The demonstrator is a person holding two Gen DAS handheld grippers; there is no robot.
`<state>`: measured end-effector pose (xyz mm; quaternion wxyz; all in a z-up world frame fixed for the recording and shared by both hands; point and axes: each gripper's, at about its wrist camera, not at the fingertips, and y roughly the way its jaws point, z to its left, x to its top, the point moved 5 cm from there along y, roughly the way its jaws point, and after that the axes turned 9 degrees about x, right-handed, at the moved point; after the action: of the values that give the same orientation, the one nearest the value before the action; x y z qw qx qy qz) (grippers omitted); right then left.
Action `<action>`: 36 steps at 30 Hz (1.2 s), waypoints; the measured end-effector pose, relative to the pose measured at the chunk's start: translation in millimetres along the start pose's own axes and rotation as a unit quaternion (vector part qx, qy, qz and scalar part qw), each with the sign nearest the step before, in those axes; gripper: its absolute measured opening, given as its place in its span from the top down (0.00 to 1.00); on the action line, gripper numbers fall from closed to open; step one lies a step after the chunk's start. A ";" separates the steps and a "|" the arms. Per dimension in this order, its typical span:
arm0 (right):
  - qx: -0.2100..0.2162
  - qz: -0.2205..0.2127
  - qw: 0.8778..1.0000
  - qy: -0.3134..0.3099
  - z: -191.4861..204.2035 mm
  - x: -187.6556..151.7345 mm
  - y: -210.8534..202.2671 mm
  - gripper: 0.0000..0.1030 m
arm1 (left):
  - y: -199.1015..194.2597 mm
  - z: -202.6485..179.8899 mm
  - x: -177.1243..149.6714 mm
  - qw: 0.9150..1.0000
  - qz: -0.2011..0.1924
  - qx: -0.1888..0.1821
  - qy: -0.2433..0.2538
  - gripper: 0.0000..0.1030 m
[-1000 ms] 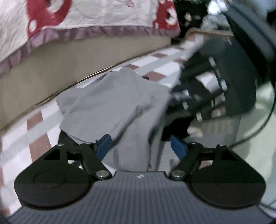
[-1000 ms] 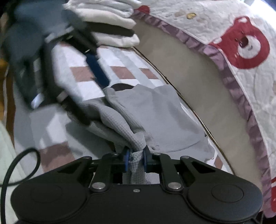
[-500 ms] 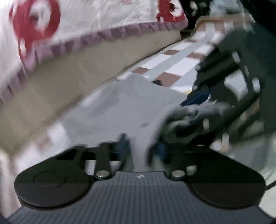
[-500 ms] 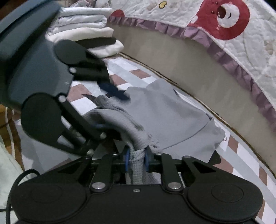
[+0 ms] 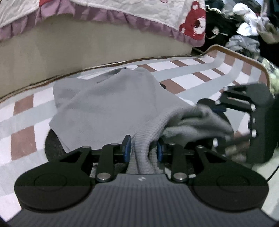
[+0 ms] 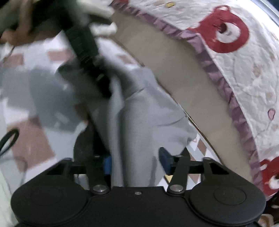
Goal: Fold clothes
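A grey garment [image 5: 104, 111] is lying crumpled on a checked mat [image 5: 191, 69] of white, grey and brown squares, spread on the floor beside a bed. The bed's beige side [image 5: 78, 50] is rising just behind the garment, and a white quilt [image 5: 139, 10] with red bears and a purple frill is hanging over its edge.

In the left wrist view, the left gripper [image 5: 143, 148] is pointing down at the near edge of the garment. Its jaws are standing narrow, and a bunched, ribbed fold of the grey cloth is sitting between the blue pads [image 5: 127, 148], pressed by them.

The right gripper [image 6: 136, 161] is working on the same garment from the other side. Its jaws are opening; a band of grey cloth is lying between them, and the pad on the right side of the picture is standing clear of the fabric, so the cloth is no longer being pinched there. In the left wrist view this gripper is showing as a dark body at the right, with gathered grey cloth in front of it.

In the right wrist view, a hand [image 6: 19, 33] at the upper left is gripping the black handle of the left gripper; that part is blurred. A heap of unfolded clothes [image 5: 244, 33] is lying beyond the far corner of the mat.
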<state>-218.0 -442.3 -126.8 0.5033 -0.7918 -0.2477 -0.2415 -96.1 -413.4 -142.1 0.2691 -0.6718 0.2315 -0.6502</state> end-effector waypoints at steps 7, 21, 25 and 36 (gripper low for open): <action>0.125 0.024 0.991 0.030 -2.8 13.1 -8.8 0.87 | -33.7 -23.5 -24.4 0.994 0.026 -0.006 0.102 0.86; 0.390 0.056 0.918 0.046 24.1 38.9 -86.3 0.87 | -129.2 -35.5 -44.1 0.989 0.088 -0.061 0.103 0.85; 0.390 0.060 0.915 0.081 -30.9 65.2 -63.9 0.87 | -101.3 0.2 10.1 0.989 0.071 -0.046 0.120 0.85; 0.425 0.122 0.788 0.429 -135.8 31.6 78.3 0.82 | 57.9 65.0 49.5 0.980 0.181 -0.081 0.006 0.83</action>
<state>-162.3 -591.1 -108.6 0.8685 -0.3369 0.0149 -0.3633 -26.7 -485.6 -144.0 0.3255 -0.6342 0.4031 -0.5739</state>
